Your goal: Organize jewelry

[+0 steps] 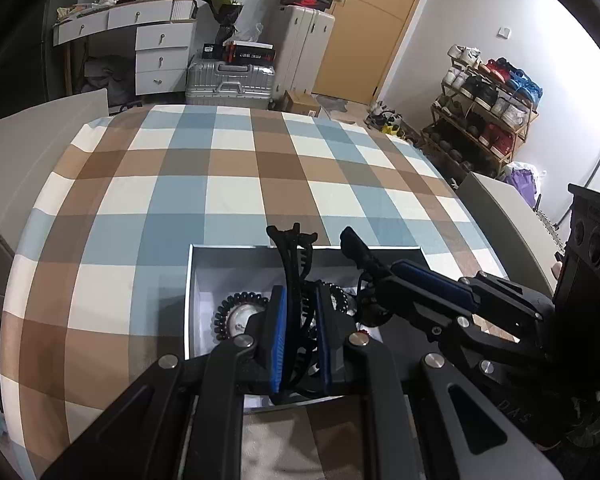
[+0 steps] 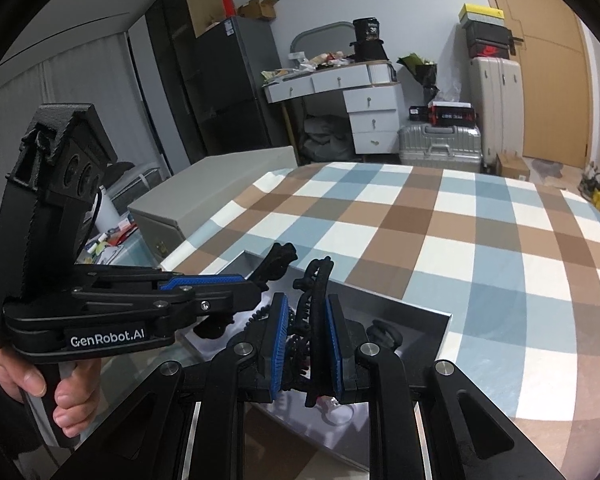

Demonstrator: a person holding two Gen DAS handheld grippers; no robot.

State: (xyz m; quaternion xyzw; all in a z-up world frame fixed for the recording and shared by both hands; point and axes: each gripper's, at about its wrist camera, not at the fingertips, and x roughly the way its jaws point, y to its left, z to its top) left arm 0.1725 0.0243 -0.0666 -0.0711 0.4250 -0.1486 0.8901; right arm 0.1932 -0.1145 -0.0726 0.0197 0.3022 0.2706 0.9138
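A white box sits on the checked bed, near its front edge. Inside lie a black spiral hair tie, ringed around a pale round item, and other dark jewelry, partly hidden. Both hand-held grippers point down over the box. The left hand-held gripper is fully closed, fingertips together above the far wall; what, if anything, it pinches I cannot tell. The right hand-held gripper has its jaws nearly together, with no item clearly between them. A hand holds the left tool's handle.
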